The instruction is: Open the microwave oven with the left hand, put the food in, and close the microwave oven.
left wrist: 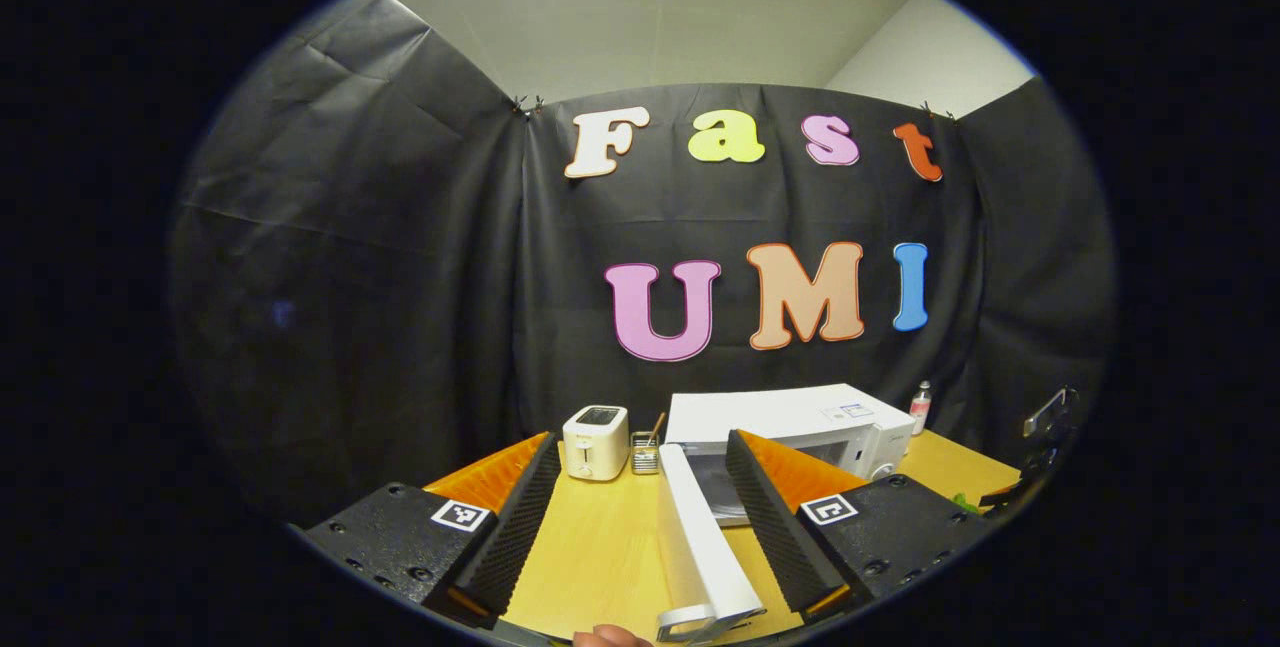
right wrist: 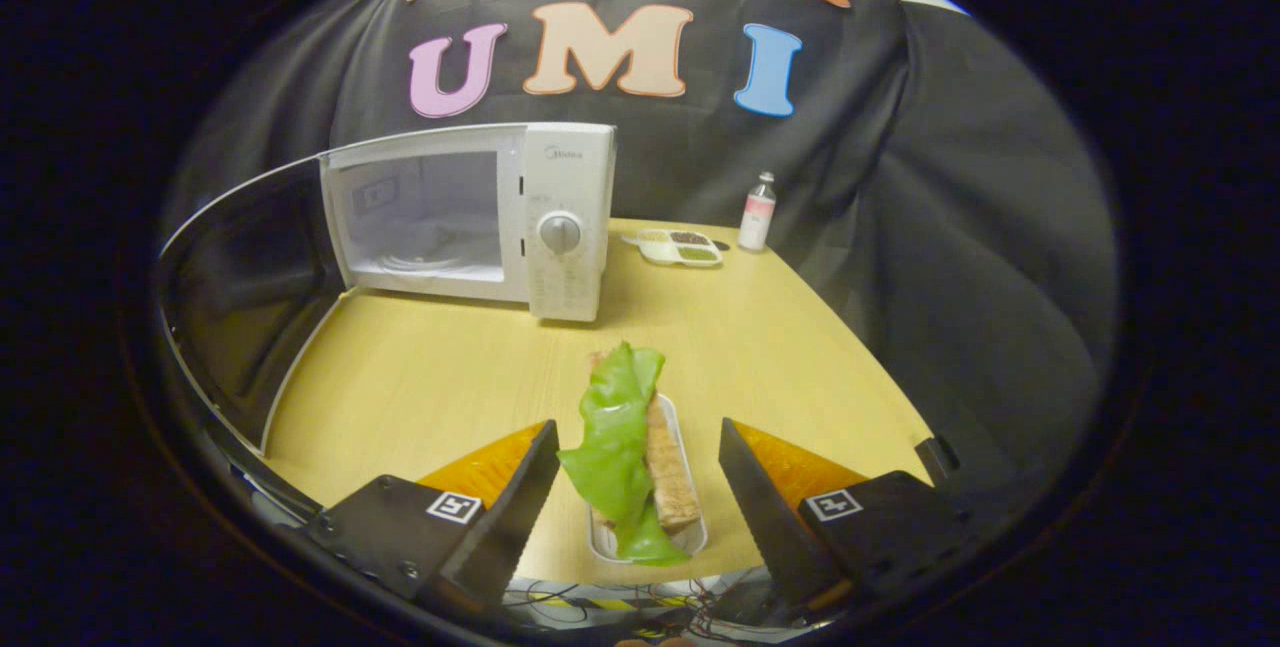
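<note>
My left gripper has its jaws spread wide, and the edge of the open microwave door stands between the fingers, touching neither as far as I can tell. A fingertip shows at the bottom edge of the left gripper view. My right gripper is also spread wide, straddling the tray without touching it. The tray sits at the near edge of the table and carries the food: a green leaf draped over a brown, bread-like piece.

Farther back, the microwave stands open, its door swung out to the left in the right gripper view, the cavity bare with the turntable visible. Beyond it, to the right, lie a divided dish and a small bottle near the cloth wall.

In the left gripper view, a toaster and a small holder with sticks stand beside the microwave's left side.
</note>
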